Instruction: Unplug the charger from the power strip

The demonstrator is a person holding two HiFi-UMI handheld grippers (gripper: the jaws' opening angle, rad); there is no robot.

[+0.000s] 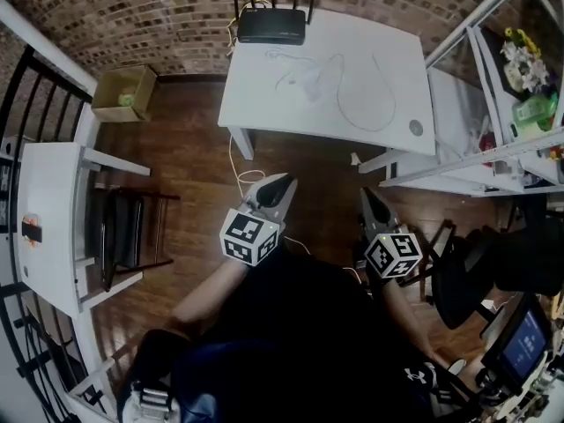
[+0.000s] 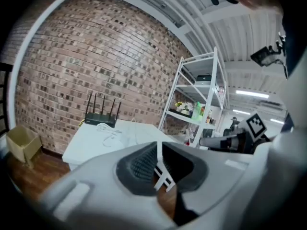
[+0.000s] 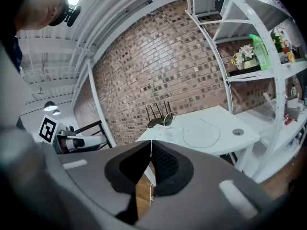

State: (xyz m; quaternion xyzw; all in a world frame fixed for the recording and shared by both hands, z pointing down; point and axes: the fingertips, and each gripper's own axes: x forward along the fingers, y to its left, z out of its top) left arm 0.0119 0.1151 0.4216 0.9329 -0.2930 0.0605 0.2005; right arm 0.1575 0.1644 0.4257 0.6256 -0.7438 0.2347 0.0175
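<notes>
A white table [image 1: 352, 55] stands ahead by the brick wall. On it lies a small white block, probably the power strip with the charger [image 1: 306, 85], too small to tell apart, beside a looping white cable [image 1: 374, 104]. Both grippers hang in the air well short of the table, over the wooden floor. My left gripper [image 1: 280, 184] is shut with nothing between its jaws, and in the left gripper view its tips [image 2: 159, 145] point toward the table [image 2: 91, 140]. The right gripper [image 1: 365, 194] is shut and empty too; its tips [image 3: 151, 143] aim at the table [image 3: 216, 128].
A black router [image 1: 271, 26] sits at the table's far edge. A white cord [image 1: 238, 170] drops from the table to the floor. White shelving [image 1: 493, 104] stands to the right, a cardboard box [image 1: 123, 92] at the back left, a black chair [image 1: 123, 232] to the left.
</notes>
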